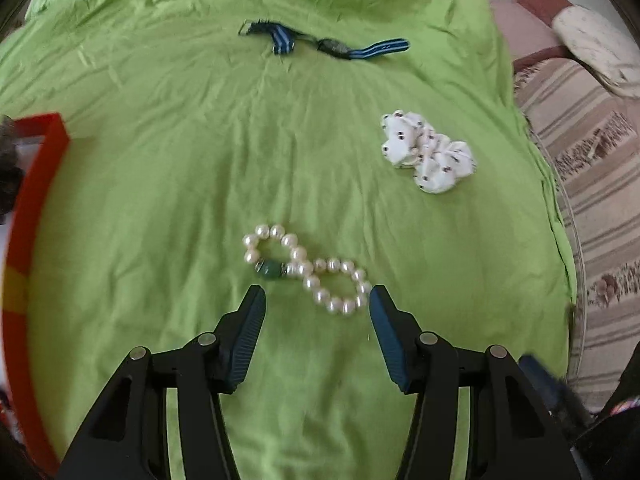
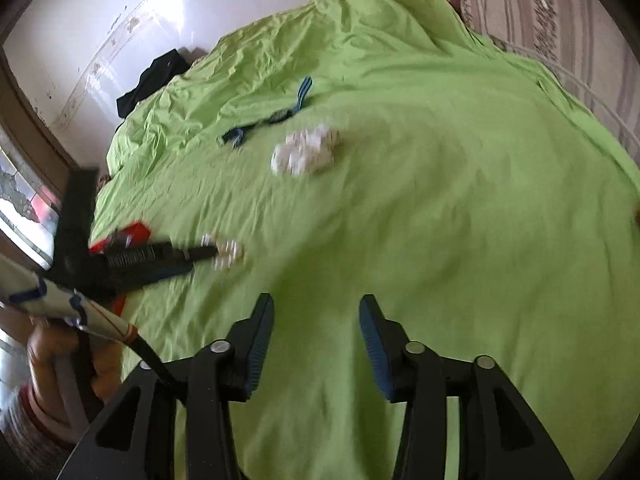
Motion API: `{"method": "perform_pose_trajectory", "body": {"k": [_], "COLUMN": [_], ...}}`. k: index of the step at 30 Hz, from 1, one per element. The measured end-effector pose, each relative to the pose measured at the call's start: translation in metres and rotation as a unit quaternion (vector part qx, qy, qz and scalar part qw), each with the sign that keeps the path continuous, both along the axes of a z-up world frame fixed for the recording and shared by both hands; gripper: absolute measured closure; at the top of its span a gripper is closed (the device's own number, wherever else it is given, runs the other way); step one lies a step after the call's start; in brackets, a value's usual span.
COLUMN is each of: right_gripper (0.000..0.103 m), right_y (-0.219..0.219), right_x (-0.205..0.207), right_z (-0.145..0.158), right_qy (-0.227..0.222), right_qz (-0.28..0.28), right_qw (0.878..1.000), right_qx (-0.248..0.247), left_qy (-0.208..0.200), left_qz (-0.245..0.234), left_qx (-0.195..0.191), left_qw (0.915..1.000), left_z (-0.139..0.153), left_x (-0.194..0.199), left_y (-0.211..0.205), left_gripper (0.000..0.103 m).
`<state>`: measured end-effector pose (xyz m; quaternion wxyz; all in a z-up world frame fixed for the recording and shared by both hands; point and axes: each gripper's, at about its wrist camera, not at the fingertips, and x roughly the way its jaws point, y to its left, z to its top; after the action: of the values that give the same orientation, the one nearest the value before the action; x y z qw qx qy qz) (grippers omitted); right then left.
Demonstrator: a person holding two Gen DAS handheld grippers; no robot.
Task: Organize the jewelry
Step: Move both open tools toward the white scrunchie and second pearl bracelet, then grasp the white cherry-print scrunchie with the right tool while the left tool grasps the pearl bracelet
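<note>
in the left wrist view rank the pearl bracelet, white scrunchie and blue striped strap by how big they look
1. blue striped strap, longest
2. pearl bracelet, though nearest the camera
3. white scrunchie
The last two look close, so their order is unsure.

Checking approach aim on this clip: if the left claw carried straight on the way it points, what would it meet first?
Most likely the pearl bracelet, lying just ahead of the open left claw on the green cloth. Depth is uncertain; it may touch cloth first.
</note>
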<state>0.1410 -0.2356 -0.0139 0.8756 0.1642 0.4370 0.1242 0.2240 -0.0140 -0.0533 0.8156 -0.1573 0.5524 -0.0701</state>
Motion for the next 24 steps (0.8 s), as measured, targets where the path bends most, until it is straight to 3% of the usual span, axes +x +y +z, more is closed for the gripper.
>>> {"method": "perform_pose_trajectory", "body": {"k": [1, 2, 3, 10, 16, 18, 19, 22, 24], "right_gripper": [0.051, 0.049, 0.049, 0.046, 0.045, 0.045, 0.046, 0.088, 0.092], "right_y": [-0.001, -0.002, -0.002, 0.01, 0.024, 0.03, 0.032, 0.038, 0.041], "right_x": [0.016, 0.029, 0.041, 0.118, 0.166, 0.174, 0.176, 0.178, 0.172], "right_z": [0.003, 0.006, 0.006, 0.005, -0.014, -0.019, -0.021, -0.027, -0.029], "right_qy": [-0.005, -0.008, -0.008, 0.004, 0.039, 0.046, 0.048, 0.063, 0.066], "right_qz": [-0.006, -0.01, -0.012, -0.013, -0.018, -0.019, -0.019, -0.011, 0.0], "right_qw": [1.0, 1.0, 1.0, 1.0, 0.999, 0.999, 0.999, 0.998, 0.998], "right_qx": [-0.005, -0.008, -0.01, -0.002, 0.023, 0.013, 0.007, -0.01, -0.021], "left_qy": [0.004, 0.01, 0.016, -0.013, -0.024, -0.021, -0.018, -0.021, -0.025], "left_qz": [0.0, -0.002, -0.005, -0.034, -0.053, -0.056, -0.057, -0.055, -0.053], "left_qx": [-0.003, -0.005, -0.004, -0.014, -0.003, -0.01, -0.015, -0.025, -0.02], "left_qw": [1.0, 0.9999, 0.9999, 0.9993, 0.9983, 0.9982, 0.9981, 0.998, 0.9981], "left_z": [-0.003, -0.006, -0.009, 0.008, 0.008, 0.004, 0.0, -0.005, -0.004], "left_x": [0.004, 0.008, 0.011, -0.01, -0.024, -0.024, -0.023, -0.021, -0.019], "left_y": [0.0, -0.001, -0.001, 0.025, 0.043, 0.044, 0.042, 0.034, 0.027], "left_gripper": [0.065, 0.086, 0.094, 0.094, 0.093, 0.086, 0.076, 0.064, 0.064]}}
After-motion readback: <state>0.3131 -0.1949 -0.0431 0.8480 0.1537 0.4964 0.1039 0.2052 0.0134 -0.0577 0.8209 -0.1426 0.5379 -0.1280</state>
